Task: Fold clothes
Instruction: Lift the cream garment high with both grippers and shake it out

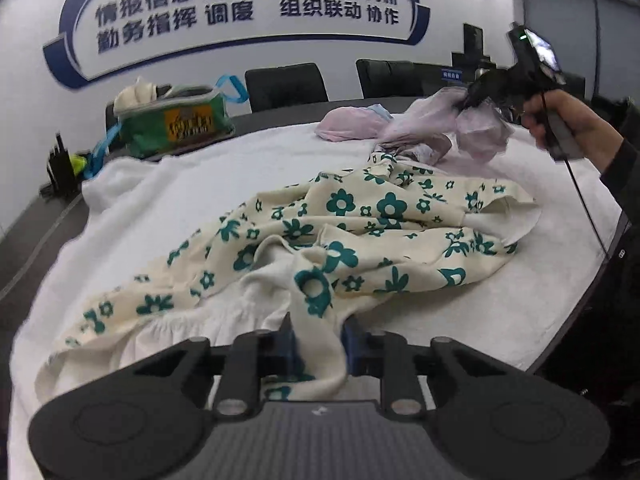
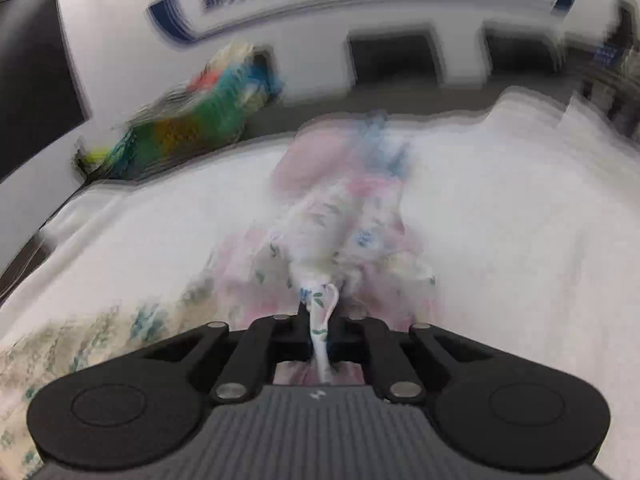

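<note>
A cream garment with teal flowers [image 1: 360, 224] lies crumpled across the white towel-covered table [image 1: 168, 200]. A fold of it runs between the blue pads of my left gripper [image 1: 318, 340], which is shut on it at the near edge. At the far right a hand [image 1: 560, 120] holds my right gripper [image 1: 470, 98] above the table, shut on a pale pink sheer garment [image 1: 472, 128] that hangs from it. The right wrist view is blurred. There my right gripper [image 2: 320, 314] pinches a thin strip of the pale floral garment [image 2: 336, 232], which stretches away ahead.
A pink and light blue pile of clothes [image 1: 348, 124] lies at the table's far side. A green bag [image 1: 176, 120] stands at the back left beside a black holder [image 1: 60, 164]. Dark chairs [image 1: 286, 84] line the wall. A cable [image 1: 584, 200] hangs from the right gripper.
</note>
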Demonstrator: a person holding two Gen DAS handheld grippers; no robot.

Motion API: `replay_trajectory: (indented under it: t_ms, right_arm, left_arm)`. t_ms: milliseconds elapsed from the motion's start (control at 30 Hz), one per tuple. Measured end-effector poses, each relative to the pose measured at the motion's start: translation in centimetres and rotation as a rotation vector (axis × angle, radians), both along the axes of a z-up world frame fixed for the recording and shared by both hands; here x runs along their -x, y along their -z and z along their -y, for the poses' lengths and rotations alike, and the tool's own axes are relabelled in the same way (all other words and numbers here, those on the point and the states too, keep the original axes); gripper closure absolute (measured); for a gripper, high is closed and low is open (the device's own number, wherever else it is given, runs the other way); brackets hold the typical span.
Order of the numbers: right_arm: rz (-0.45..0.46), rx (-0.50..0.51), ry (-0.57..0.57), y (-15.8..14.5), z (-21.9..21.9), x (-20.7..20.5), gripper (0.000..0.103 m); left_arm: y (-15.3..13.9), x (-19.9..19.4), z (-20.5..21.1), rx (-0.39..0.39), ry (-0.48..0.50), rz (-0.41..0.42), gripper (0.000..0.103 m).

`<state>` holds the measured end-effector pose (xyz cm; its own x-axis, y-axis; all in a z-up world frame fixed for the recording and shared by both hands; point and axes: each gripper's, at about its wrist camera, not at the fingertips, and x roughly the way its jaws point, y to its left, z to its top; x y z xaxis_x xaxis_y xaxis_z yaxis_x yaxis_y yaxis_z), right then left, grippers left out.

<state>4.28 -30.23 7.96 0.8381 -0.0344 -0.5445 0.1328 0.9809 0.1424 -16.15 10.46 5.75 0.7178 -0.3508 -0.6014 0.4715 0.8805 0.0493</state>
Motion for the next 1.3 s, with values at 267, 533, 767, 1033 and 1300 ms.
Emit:
replay_trajectory:
  t_ms: [267,533,767,1033,1300]
  right_arm:
    - [0.016,0.172,0.437,-3.0,8.3,1.9,0.063]
    - [-0.184,-0.093,-0.29,4.3,-2.8,7.7,0.051]
    - [-0.152,-0.143,-0.244,5.4,-3.9,7.9,0.097]
    - [0.264,-0.351,-0.306,-5.6,-0.9,17.6,0.098]
    - [0.474,-0.226,-0.297,-14.8,-2.2,14.5,0.098]
  left_arm:
    - [0.5,2.2,-0.9,-0.03,0.009,0.043,0.064]
    - [1.0,2.9,-1.2,-0.071,-0.038,0.024,0.061]
    - [-0.5,2.0,-2.8,-0.088,-0.03,0.055,0.099]
    - [-11.4,3.3,-8.3,0.02,-0.242,0.323,0.1]
    - [-19.1,-4.9,-6.8,-0.012,-0.236,0.466,0.1]
